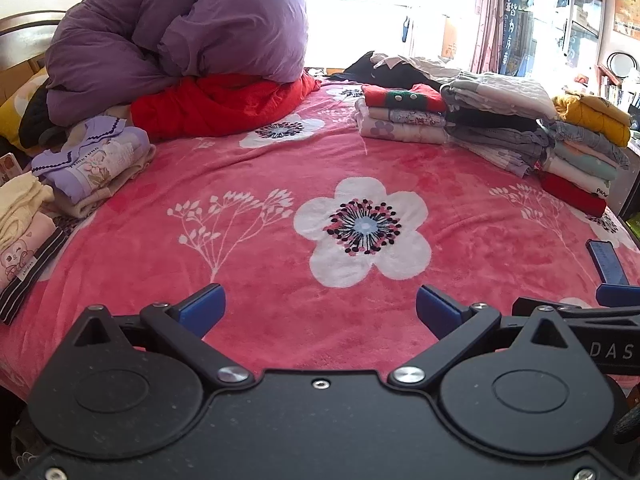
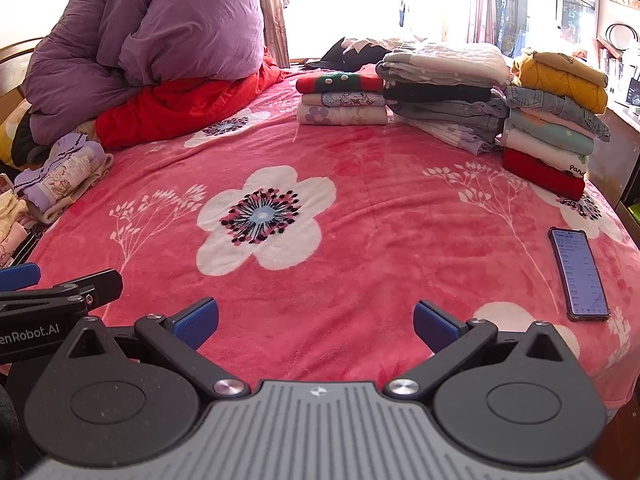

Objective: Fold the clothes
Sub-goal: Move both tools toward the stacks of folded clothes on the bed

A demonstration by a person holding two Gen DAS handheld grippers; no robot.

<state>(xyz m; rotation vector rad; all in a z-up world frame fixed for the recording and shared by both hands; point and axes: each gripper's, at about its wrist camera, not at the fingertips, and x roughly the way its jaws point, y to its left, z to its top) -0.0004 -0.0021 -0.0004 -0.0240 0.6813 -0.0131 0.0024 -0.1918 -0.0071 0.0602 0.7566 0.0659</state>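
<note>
Pink floral blanket (image 1: 260,208) fills the bed before me. My left gripper (image 1: 320,312) and right gripper (image 2: 316,322) hover low at its near edge, both spread wide and empty. Folded clothes (image 2: 444,96) stack far right, more (image 1: 92,164) at left; a phone (image 2: 579,274) lies near right.

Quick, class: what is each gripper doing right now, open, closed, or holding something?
Left gripper: open, holding nothing, above the pink floral blanket.
Right gripper: open, holding nothing, over the same blanket.
</note>
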